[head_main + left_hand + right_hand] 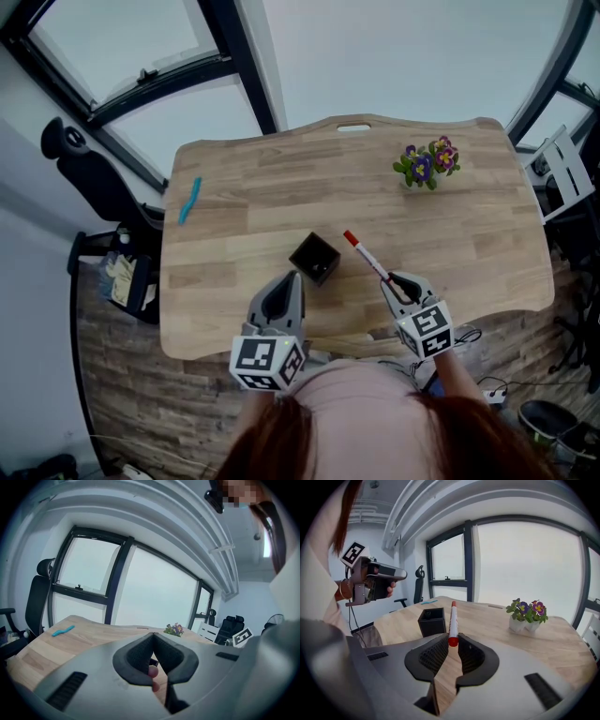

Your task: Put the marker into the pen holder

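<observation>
**Marker pinched in my right hand-held gripper, pen holder just left of it**

Far left on the desk there's a teal strip, not part of this. My left hand-held gripper is clenched on nothing, near the desk's near edge beside the holder. I'd guess that keeps it out of the way but handy. The marker sits just right of the holder, red cap pointing far. I've got it by the tail end, which I reckon leaves the length free to drop in. The head view gives that layout, but only the right gripper view shows the pads actually biting the marker. Only the left gripper view shows that pair meeting empty. Flower pot far right.
</observation>
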{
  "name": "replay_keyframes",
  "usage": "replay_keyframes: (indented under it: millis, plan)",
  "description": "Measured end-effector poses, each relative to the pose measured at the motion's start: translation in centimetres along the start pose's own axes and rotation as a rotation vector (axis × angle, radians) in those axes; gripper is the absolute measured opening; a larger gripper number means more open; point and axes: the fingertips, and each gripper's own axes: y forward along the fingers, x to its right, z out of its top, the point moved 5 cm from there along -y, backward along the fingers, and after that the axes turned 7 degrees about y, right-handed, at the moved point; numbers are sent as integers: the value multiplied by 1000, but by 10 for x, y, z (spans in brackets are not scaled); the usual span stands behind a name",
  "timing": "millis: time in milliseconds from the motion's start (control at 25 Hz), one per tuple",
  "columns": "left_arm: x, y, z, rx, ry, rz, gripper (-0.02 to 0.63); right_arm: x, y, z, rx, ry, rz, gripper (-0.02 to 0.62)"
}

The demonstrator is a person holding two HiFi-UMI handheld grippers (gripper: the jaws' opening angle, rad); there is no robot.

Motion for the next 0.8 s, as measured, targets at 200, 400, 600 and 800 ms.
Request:
replay_keyframes:
  millis: [200, 400, 600, 800]
  plan:
    - [-6, -5, -2, 2, -7, 13, 2, -8, 2, 6, 0, -12, 25, 58]
    - [-10, -10, -3, 6, -15, 22, 2, -15, 6, 10, -9, -31, 48, 58]
    - [-11, -12, -4, 8, -18, 23, 2, -22, 10, 13, -26, -47, 78, 58]
    - [-15, -16, -5, 8, -22, 30, 2, -26, 16, 15, -46, -53, 103, 58]
